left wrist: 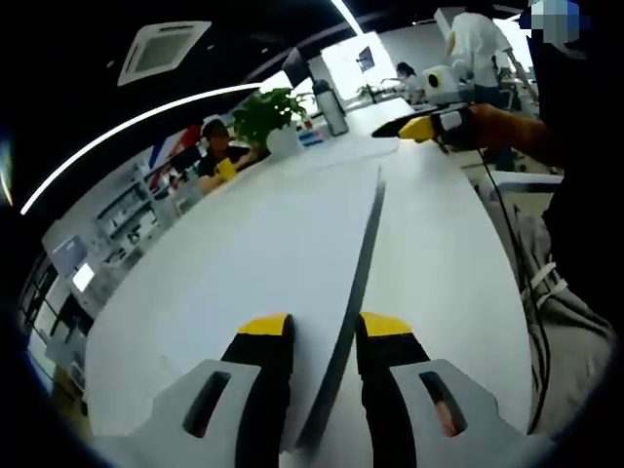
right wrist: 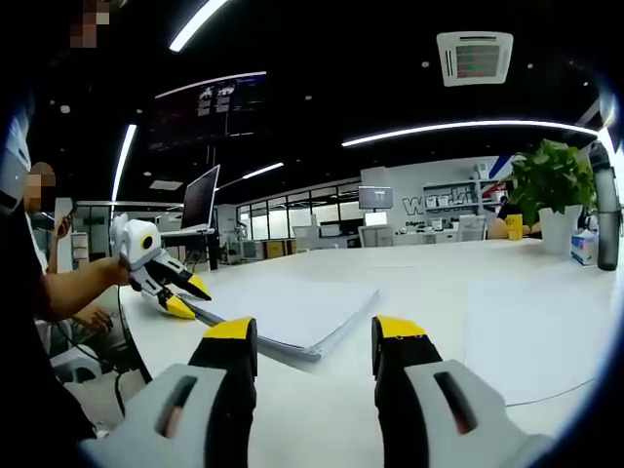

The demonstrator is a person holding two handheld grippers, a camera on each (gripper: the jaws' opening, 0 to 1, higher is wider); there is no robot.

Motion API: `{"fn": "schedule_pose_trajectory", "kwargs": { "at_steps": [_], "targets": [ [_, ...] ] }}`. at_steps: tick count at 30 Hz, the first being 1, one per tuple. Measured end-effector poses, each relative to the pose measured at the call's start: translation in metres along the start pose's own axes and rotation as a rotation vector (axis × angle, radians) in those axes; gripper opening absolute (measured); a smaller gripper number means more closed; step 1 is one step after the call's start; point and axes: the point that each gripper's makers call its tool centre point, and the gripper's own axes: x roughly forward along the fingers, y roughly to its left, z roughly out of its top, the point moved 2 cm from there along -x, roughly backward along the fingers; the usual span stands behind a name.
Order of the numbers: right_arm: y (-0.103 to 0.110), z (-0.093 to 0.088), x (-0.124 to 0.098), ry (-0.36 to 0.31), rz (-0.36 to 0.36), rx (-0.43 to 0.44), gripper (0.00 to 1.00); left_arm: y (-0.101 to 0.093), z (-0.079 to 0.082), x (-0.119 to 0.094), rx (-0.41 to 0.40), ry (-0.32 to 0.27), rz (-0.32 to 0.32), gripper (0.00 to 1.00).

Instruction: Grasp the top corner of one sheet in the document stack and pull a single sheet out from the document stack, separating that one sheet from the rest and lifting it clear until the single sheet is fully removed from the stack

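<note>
Looks like the job is barely started. The document stack (right wrist: 288,314) sits flat on the white counter (right wrist: 439,283), and no sheet is lifted or fanned out from it yet as far as I can see.

In the right gripper view, the right gripper (right wrist: 314,343) has its jaws wide apart, nothing between them, hanging near the stack's front edge. The left gripper (right wrist: 183,300) comes in from the left, yellow tips down at the stack's near-left corner. Are those tips pinching a sheet or only touching it? Honestly can't tell, it's too small and angled.

The left gripper view gives a different picture: its own jaws are apart, straddling the dark edge of the stack (left wrist: 356,283), so probably not clamped on anything. That view also catches the right gripper (left wrist: 421,128) at the far end of the stack, plus a potted plant (left wrist: 268,112) and a bottle (left wrist: 331,105) beyond.

Still to do: pinch one corner, peel the sheet free, lift it clear.
</note>
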Motion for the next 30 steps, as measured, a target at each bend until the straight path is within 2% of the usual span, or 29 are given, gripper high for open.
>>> {"fn": "schedule_pose_trajectory", "kwargs": {
  "at_steps": [3,7,11,13,15,19,24,30],
  "targets": [
    [-0.0004,0.0000,0.0005,0.000,0.001,0.003,0.46,0.0010,-0.0010,-0.0003,-0.006,-0.010,0.011,0.22],
    [-0.0017,0.0000,0.0013,0.006,0.001,0.010,0.46,-0.0012,-0.0005,0.0000,0.063,-0.010,0.035,0.20],
    [-0.0036,0.0004,0.0021,0.006,-0.004,0.019,0.46,-0.0006,-0.0004,-0.0008,0.062,-0.013,0.029,0.19],
    [-0.0042,0.0007,0.0026,0.005,-0.007,0.025,0.46,-0.0010,-0.0010,-0.0011,0.053,-0.018,-0.002,0.21],
    [-0.0047,0.0006,0.0033,0.007,-0.009,0.026,0.45,-0.0035,-0.0001,-0.0017,0.001,-0.020,-0.052,0.24],
    [-0.0047,-0.0009,0.0047,0.017,-0.011,0.023,0.45,0.0005,0.0012,-0.0012,0.009,-0.008,-0.064,0.21],
    [-0.0070,-0.0016,0.0048,0.023,-0.016,0.023,0.44,0.0035,0.0010,-0.0016,-0.074,-0.045,-0.122,0.20],
    [-0.0098,0.0004,0.0027,0.016,-0.017,0.061,0.44,0.0007,0.0039,-0.0021,-0.126,-0.076,-0.174,0.20]
  ]
}}
